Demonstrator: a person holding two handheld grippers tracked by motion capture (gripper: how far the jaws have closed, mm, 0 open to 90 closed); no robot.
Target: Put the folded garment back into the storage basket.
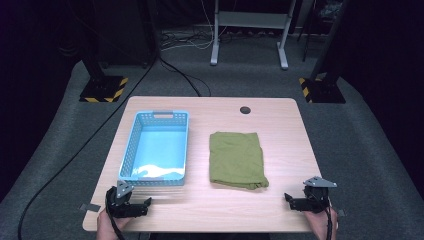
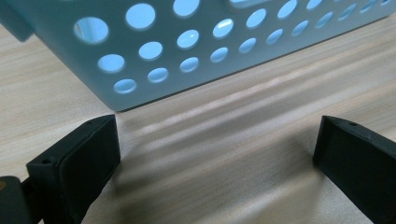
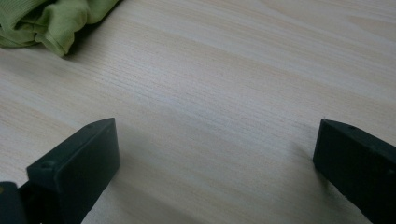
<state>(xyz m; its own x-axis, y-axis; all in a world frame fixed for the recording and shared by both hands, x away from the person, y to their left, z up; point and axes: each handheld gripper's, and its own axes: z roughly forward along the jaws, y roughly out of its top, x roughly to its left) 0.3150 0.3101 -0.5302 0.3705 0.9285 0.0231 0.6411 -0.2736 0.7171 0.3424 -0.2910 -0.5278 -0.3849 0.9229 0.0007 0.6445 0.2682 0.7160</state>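
From above, a folded green cloth (image 1: pixel 237 159) lies flat on the wooden table (image 1: pixel 280 115), just right of an empty blue basket (image 1: pixel 129 150). The left gripper (image 1: pixel 145 204) and right gripper (image 1: pixel 290 200) rest at the near edge, well apart from both. In the left gripper view, the jaws gape wide before the basket's perforated wall. In the right gripper view, jaws equally wide, holding nothing; the cloth's corner looks rumpled, perhaps. Nothing seems begun; packing likely remains.
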